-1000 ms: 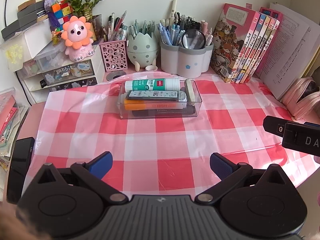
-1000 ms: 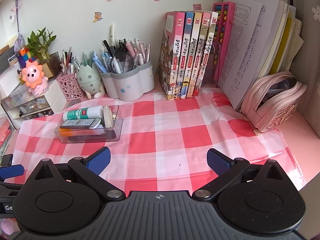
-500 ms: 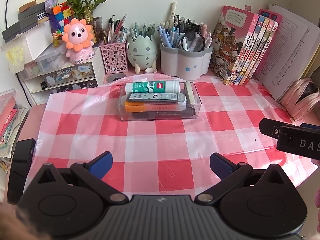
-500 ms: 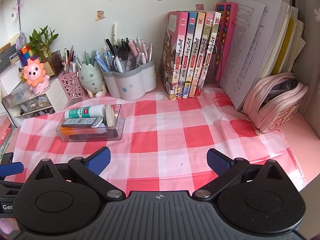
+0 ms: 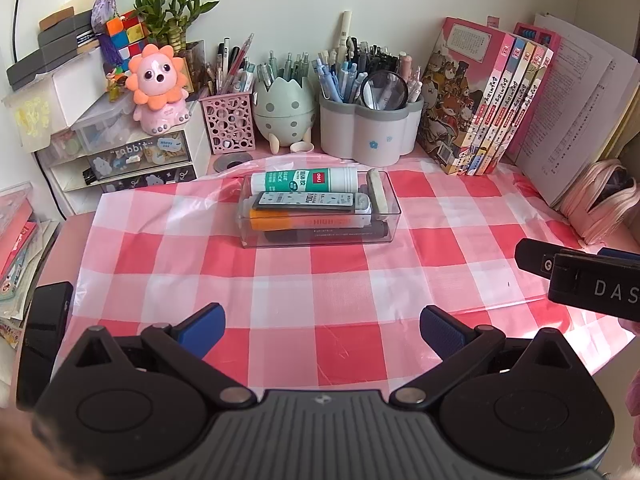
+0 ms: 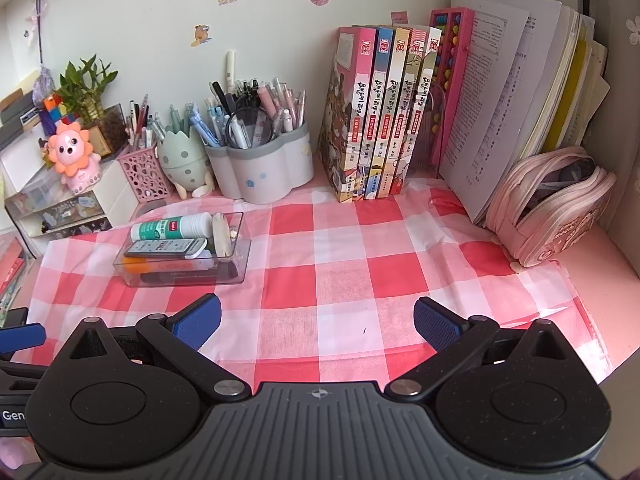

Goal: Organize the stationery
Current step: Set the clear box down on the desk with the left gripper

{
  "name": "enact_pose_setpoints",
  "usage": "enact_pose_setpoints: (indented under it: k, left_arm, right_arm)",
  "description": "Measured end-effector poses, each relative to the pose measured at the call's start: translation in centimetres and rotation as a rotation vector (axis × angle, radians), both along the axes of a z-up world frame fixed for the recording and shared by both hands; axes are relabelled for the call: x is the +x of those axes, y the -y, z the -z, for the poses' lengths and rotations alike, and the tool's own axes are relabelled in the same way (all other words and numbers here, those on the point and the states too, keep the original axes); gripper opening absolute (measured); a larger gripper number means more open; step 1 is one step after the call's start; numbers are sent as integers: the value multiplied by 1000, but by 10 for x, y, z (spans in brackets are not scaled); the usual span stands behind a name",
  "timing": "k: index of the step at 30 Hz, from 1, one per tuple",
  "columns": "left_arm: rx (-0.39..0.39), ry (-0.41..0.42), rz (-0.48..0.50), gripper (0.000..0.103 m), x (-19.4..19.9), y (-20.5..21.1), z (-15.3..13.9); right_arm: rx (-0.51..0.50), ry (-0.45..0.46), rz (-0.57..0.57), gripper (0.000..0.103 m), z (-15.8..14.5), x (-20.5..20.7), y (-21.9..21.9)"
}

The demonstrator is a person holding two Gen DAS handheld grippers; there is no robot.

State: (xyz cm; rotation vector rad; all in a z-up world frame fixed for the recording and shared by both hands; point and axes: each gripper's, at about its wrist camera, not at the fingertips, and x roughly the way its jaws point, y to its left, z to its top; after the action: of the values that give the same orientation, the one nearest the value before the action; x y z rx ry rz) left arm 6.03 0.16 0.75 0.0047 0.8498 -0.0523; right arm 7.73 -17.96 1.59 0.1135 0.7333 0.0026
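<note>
Both my claws gape wide, holding nothing: left gripper (image 5: 320,326) and right gripper (image 6: 317,318) above the checked cloth (image 5: 340,280). Clear tray (image 5: 318,236) on the cloth ahead holds glue stick (image 5: 304,181), markers, eraser.

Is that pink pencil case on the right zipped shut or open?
Open. The pink pencil case lies on its side with its zipper edges parted, and dark contents show through the gap.
</note>
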Motion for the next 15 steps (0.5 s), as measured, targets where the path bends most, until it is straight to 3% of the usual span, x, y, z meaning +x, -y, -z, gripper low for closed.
enact_pose_setpoints:
  k: [15]
  left_arm:
    - [0,1,0,81,0,0,-1]
  right_arm:
    - [0,-1,1,98,0,0,-1]
